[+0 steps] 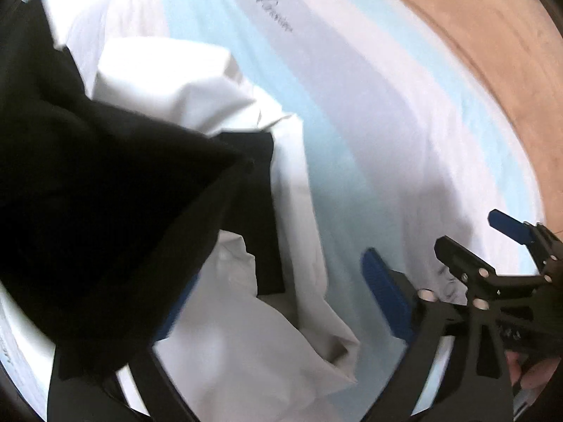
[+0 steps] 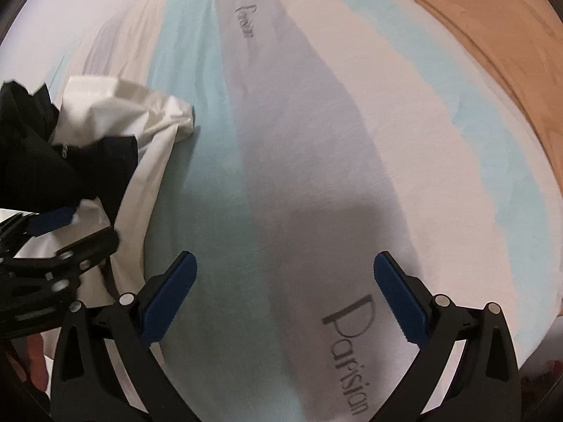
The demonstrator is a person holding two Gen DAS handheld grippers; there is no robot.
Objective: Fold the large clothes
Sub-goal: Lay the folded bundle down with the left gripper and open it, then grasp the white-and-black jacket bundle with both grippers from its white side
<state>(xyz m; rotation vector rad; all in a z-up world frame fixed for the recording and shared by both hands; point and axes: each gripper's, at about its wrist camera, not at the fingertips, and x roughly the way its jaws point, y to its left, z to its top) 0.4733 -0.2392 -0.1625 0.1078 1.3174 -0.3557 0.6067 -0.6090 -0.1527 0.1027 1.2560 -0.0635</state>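
A crumpled white garment (image 1: 225,316) with black parts (image 1: 105,193) lies on the bed, at the left edge in the right wrist view (image 2: 123,116). My left gripper (image 1: 278,292) hangs over it with jaws wide open. Its right pad (image 1: 383,292) is bare, while black cloth close to the lens hides most of its left finger, so whether cloth rests on that finger I cannot tell. My right gripper (image 2: 286,295) is open above the bare sheet, nothing between its pads (image 2: 176,295). It shows at the right in the left wrist view (image 1: 478,242).
The bed sheet (image 2: 316,176) has white, light blue and grey stripes with "Parisian" lettering (image 2: 348,355). Wooden floor (image 2: 492,35) runs past the bed's far right edge. A hand (image 1: 527,369) grips the right tool's handle.
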